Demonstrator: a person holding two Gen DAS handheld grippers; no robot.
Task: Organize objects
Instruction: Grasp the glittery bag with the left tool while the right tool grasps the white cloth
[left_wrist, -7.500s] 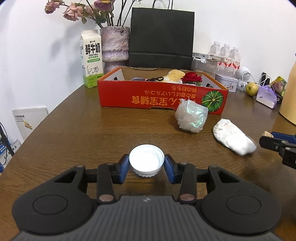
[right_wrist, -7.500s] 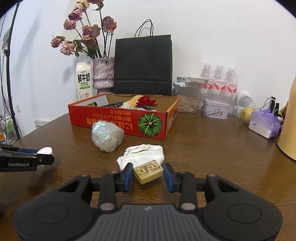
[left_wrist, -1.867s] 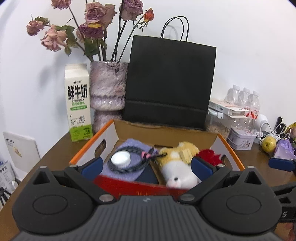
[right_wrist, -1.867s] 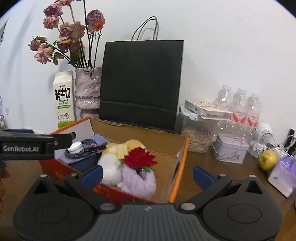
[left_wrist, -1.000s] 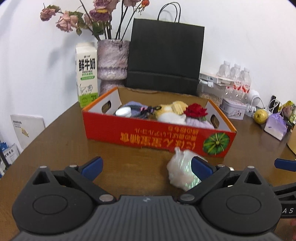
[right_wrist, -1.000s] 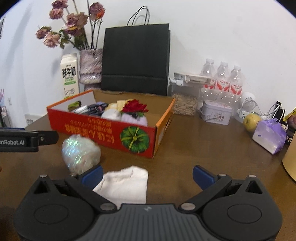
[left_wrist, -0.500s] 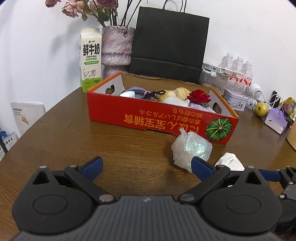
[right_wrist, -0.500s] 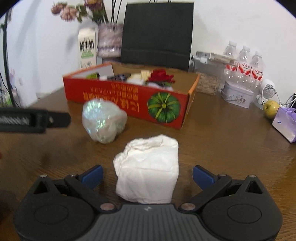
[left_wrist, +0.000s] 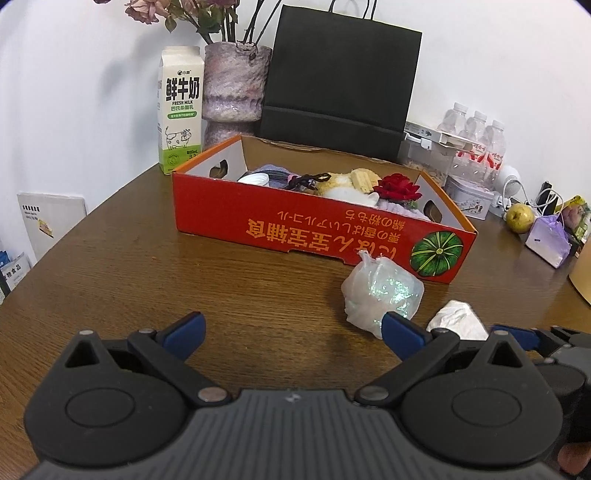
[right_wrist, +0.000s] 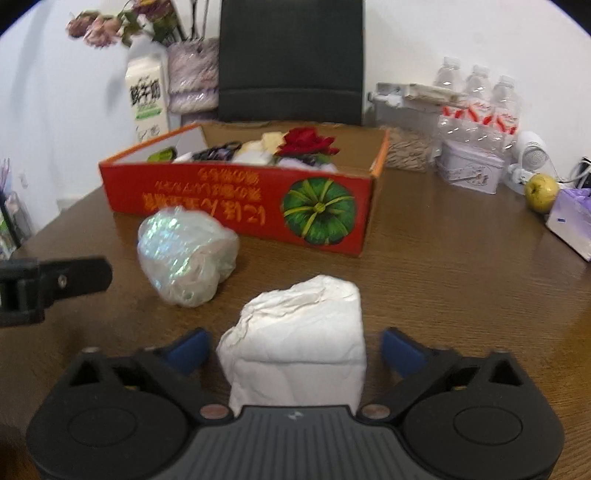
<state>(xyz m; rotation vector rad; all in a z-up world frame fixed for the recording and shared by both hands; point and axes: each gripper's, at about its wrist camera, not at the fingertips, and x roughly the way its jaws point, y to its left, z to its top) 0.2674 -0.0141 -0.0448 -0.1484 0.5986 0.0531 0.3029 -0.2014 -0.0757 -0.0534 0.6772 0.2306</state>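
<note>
The box (right_wrist: 240, 206) ahead already holds several things. The right gripper (right_wrist: 295, 350) is closing around the white bundle (right_wrist: 299, 332), not yet pressing it; the shiny bag (right_wrist: 186, 254) ahead-left waits on the bench (right_wrist: 443, 277). The left gripper (left_wrist: 291, 332) is released, empty.

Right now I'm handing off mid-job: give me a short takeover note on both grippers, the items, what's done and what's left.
Left gripper: open, empty, over bare table.
Right gripper: jaws closing around the white bundle, pads not yet touching it.
Shiny bag: on the table in front of the red box.
Done: cap, rose and plush items are in the box.
Left: box the bundle, then the bag.
</note>
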